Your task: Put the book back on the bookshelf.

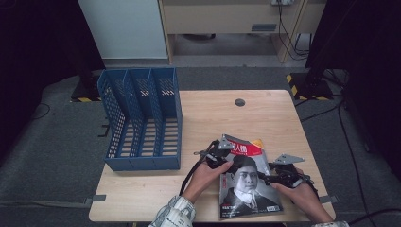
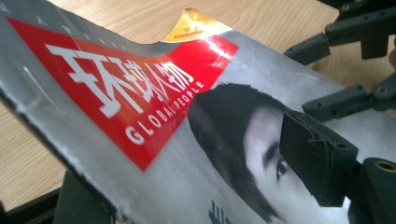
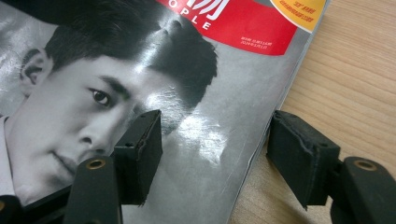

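A magazine with a portrait cover and a red title band lies at the front right of the wooden table. My left gripper is at its upper left corner. In the left gripper view that corner is lifted off the table and the magazine slants between my left gripper's wide-apart jaws, one under the cover and one above it. My right gripper is at the right edge. It stands open astride that edge of the magazine, one jaw over the cover and one over bare wood.
A blue three-slot file rack lies at the left of the table, overhanging its left edge. A small round grommet sits near the far edge. My right gripper also shows at the top right of the left gripper view.
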